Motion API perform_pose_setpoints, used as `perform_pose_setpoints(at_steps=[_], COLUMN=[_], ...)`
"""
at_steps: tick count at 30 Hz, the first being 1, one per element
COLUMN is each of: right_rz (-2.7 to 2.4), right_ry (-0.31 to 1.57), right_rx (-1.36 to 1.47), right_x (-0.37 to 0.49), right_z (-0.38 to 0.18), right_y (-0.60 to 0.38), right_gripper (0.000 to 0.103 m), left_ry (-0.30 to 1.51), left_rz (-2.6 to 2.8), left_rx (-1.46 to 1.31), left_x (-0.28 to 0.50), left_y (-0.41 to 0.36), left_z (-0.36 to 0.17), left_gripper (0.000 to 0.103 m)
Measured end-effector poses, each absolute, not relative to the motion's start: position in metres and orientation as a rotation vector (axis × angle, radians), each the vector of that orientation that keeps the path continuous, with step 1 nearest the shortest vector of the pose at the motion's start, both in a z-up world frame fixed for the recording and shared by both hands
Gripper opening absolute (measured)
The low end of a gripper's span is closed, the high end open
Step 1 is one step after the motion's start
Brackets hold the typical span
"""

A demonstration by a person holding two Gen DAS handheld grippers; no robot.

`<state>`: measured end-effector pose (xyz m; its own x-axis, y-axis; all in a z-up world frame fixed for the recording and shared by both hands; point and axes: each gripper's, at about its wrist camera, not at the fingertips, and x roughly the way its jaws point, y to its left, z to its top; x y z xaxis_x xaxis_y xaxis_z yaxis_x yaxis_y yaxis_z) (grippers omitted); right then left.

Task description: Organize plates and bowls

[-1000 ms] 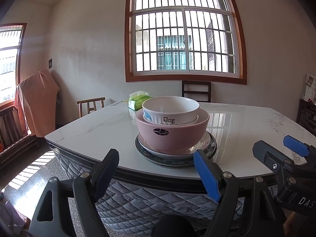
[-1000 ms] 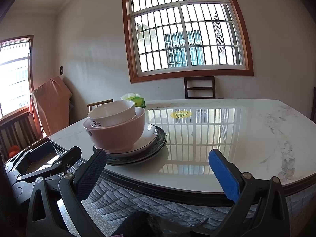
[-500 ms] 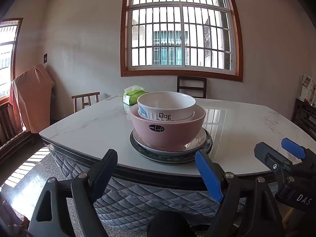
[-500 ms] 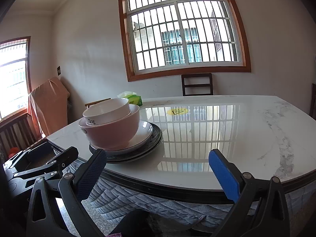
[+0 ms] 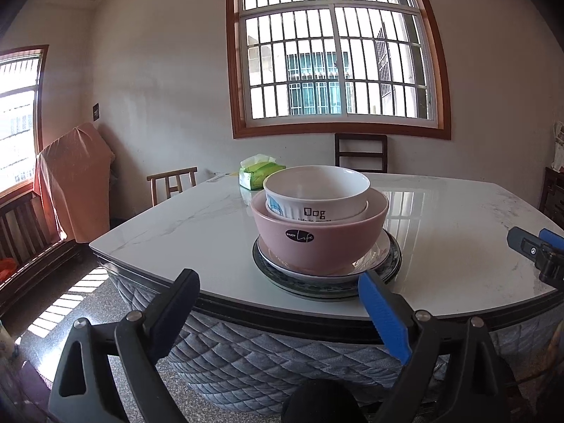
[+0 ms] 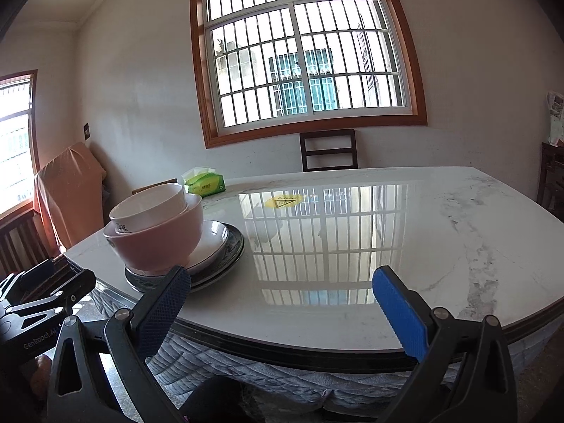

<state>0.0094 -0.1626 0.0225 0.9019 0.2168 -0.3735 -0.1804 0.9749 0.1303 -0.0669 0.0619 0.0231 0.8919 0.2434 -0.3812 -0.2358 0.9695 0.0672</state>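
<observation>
Both claws hang short of the near edge of the marble table [image 6: 440,232], each spread wide with nothing between its pads. On the left gripper [image 5: 278,312] the jaws have just been opening further, and the gap between them is bare air; straight ahead of it, just past the table edge, stands the stack. That stack is a white bowl [image 5: 317,192] printed "Dog" nested inside a pink bowl [image 5: 319,239], which sits on a white plate [image 5: 379,255] lying on a dark patterned plate [image 5: 394,264]. From the right gripper [image 6: 278,298] the same stack lies ahead and off to the left, its dark plate's rim showing just behind the left pad, while the ground straight ahead of this claw is bare, glossy tabletop mirroring the barred window [image 6: 306,60]. Farther beyond the stack, toward the far left corner of the table, rests a green tissue pack [image 6: 206,183]. Each claw shows at the edge of the other's view, well apart.
</observation>
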Motion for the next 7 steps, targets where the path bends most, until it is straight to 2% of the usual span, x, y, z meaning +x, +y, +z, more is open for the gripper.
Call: perform_pose_setpoints(at_steps=[7], right_rz=[0.040], right_ry=[0.682], right_rx=[0.007], right_x=[0.110], right_z=[0.015], right_y=[-0.237], right_gripper=[0.103], left_ry=[0.470], left_rz=[0.286], left_rx=[-0.029], left_x=[-0.054], left_y=[0.076], left_z=[0.024], left_gripper=[0.094])
